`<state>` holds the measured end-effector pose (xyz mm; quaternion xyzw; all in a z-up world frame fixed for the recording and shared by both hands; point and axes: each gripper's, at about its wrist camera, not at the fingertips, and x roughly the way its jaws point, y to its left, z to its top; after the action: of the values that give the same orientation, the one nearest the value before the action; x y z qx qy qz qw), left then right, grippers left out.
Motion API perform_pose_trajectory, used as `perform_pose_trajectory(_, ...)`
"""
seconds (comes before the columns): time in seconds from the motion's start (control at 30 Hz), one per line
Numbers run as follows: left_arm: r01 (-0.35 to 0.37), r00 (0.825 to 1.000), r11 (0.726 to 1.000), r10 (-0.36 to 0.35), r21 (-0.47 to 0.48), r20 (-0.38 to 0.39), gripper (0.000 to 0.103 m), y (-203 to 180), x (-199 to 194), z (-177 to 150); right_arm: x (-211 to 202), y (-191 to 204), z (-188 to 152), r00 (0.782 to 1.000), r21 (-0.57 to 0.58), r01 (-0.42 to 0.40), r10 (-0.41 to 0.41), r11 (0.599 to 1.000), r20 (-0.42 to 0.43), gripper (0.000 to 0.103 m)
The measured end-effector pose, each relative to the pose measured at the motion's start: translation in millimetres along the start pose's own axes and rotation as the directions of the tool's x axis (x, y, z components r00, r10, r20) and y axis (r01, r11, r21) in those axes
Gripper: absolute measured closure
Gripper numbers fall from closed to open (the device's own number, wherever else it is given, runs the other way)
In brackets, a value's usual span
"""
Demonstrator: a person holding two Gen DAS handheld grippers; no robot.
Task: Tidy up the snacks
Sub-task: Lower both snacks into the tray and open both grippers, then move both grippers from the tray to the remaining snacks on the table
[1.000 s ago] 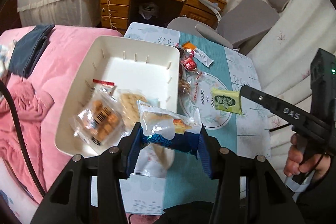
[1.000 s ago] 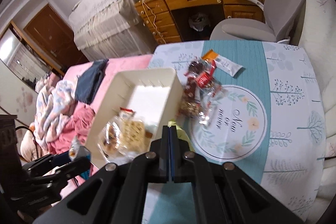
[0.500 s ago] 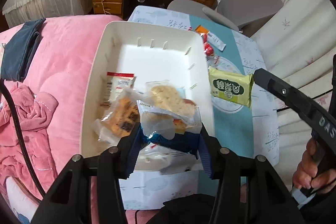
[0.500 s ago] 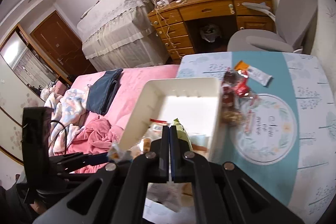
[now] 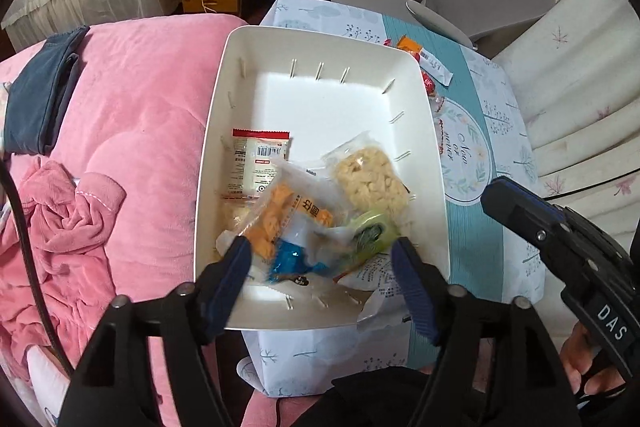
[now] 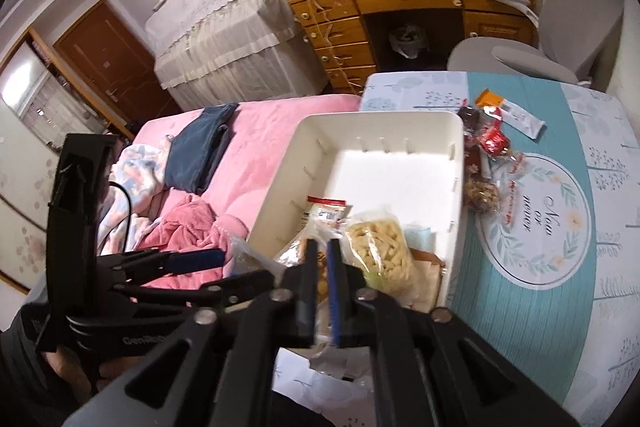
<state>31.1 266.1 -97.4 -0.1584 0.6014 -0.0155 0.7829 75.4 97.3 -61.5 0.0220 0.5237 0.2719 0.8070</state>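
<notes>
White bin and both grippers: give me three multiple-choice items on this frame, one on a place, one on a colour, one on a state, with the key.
1. Where do the snacks not yet sorted lie?
A. on the pink blanket
B. on the table beside the white bin
C. on the wooden desk

2. What colour is the top band of the packet with the barcode?
A. red
B. purple
C. black

3. How does the left gripper stand?
A. shut on the blue packet
B. open above the bin
C. out of view

Key: 1 B, the loose snacks lie on the table against the outer wall of the white bin. 2 A, the barcode packet has a red band. 3 B, the left gripper has just been opening; its pads stand clear of the blue packet.
</notes>
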Motion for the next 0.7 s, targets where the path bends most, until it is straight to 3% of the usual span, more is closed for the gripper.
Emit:
perform_pose_trajectory(0.07, 0.009, 1.0, 1.0, -0.008, 0.008, -0.011, 0.024, -2, -1, 6, -2, -6, 1, 1.0, 0.03, 0.027, -0.028, 0.999, 0.002, 0.067)
perform_pose_trajectory(0.1, 0.017, 1.0, 1.0, -0.017, 0.017, -0.02, 0.024, -4, -3, 10, -3, -9, 1, 0.999, 0.042, 0.031, -0.032, 0.999, 0.004, 0.065)
perform_pose_trajectory(0.33, 0.044, 0.999, 0.994, -0.041, 0.101, -0.033, 0.024, -28, -22, 47, -10, -39, 8, 0.996, 0.126, 0.09, -0.088, 0.988, -0.025, 0.064)
perform_pose_trajectory(0.7, -0.014, 0.998, 0.981, 0.026, 0.192, -0.064, 0.024, -83, -14, 125, -10, -104, 28, 0.991, 0.174, 0.135, -0.131, 0.975, -0.03, 0.062)
